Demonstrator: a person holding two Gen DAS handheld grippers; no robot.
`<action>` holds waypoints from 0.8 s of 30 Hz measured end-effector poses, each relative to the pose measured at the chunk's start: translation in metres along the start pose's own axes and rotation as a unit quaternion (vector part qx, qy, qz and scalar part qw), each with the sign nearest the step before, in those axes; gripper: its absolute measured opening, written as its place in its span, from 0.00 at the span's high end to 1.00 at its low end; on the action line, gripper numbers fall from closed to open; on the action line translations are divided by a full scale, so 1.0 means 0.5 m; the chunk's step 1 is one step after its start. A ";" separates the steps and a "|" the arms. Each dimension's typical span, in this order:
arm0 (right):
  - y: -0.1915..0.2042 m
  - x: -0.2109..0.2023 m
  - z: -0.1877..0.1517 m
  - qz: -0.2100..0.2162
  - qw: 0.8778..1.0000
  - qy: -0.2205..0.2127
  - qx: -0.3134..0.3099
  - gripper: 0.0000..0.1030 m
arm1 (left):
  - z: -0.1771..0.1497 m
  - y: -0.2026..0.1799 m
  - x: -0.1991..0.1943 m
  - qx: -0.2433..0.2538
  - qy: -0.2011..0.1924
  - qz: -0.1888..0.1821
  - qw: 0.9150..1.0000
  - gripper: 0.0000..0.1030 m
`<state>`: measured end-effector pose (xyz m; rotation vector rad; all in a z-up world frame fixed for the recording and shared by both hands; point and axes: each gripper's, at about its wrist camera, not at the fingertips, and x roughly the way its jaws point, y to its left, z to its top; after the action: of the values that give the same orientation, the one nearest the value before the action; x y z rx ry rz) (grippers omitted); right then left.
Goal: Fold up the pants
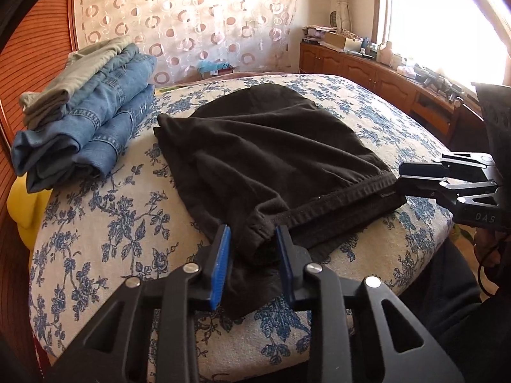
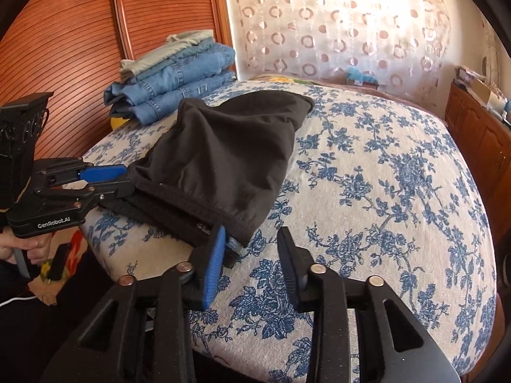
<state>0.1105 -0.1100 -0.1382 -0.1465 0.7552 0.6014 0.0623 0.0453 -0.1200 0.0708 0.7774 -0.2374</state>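
Floral bed (image 1: 95, 223): black pants (image 1: 271, 146) waistband nearest, length running toward curtain (image 1: 198, 16).

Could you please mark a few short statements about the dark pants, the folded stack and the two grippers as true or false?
1. The dark brown fabric pants lie on the blue-flowered bedspread. True.
2. The stack of folded blue jeans sits on top of the dark pants. False: it sits apart, beside them near the wooden headboard.
3. The left gripper has its jaws open around a waistband corner. True.
4. The right gripper is clamped shut on the pants. False: its jaws are open, at the waistband's other end.
5. A grey-green folded garment tops the stack. True.
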 end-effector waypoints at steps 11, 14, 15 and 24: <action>0.026 0.025 0.013 0.007 1.000 0.014 -0.016 0.75 | 0.004 0.003 -0.020 -0.008 -0.015 -0.016 1.000 0.90; 0.025 0.031 0.015 0.007 1.000 0.020 -0.015 0.75 | 0.004 0.001 -0.037 -0.009 -0.023 -0.019 0.999 0.90; 0.022 0.032 0.015 0.008 1.000 0.021 -0.013 0.76 | 0.004 -0.001 -0.045 -0.009 -0.027 -0.019 0.999 0.90; 0.024 -0.006 0.013 0.038 0.999 -0.006 -0.007 0.94 | -0.021 -0.022 -0.101 0.000 -0.033 0.001 0.999 0.90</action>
<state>0.1060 -0.0994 -0.1307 -0.1271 0.7471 0.6785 0.0177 0.0456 -0.0919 0.0642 0.7113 -0.2373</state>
